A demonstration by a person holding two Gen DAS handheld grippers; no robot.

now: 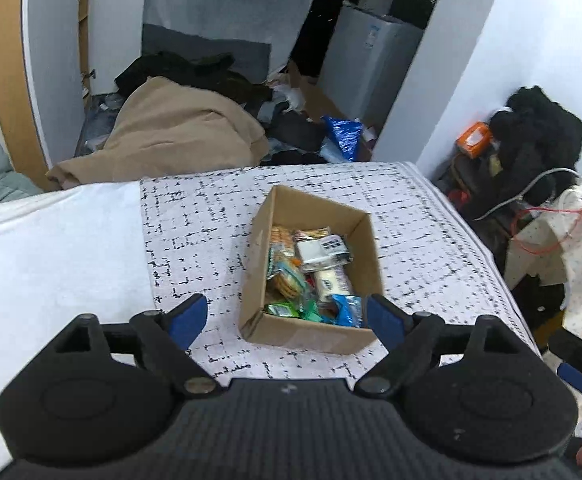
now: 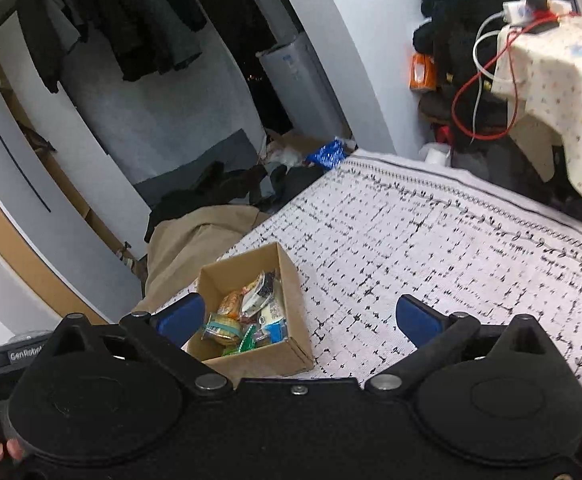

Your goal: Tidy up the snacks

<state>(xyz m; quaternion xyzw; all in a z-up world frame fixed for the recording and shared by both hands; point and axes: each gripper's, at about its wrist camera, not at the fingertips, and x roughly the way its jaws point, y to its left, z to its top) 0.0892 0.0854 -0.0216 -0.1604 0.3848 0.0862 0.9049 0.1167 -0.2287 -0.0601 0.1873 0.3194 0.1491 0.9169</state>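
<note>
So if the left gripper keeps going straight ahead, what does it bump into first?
Probably the cardboard box of snacks. The open left gripper points at its near wall, with nothing visible between, though depth is hard to judge here.

- My left gripper (image 1: 287,318): black ribbed body, round side housings, blue finger pads (image 1: 189,318), silver pivot screws.
- My right gripper (image 2: 299,320): matching black, blue pads (image 2: 417,318).

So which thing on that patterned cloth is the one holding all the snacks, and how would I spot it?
Look at the table covered by the white cloth with black dashes. Standing on it is a small open cardboard box, brown and without a lid, filled with bright snack packets. Both the left gripper and the right gripper hang open and empty near it; it is the only container on the cloth.
</note>
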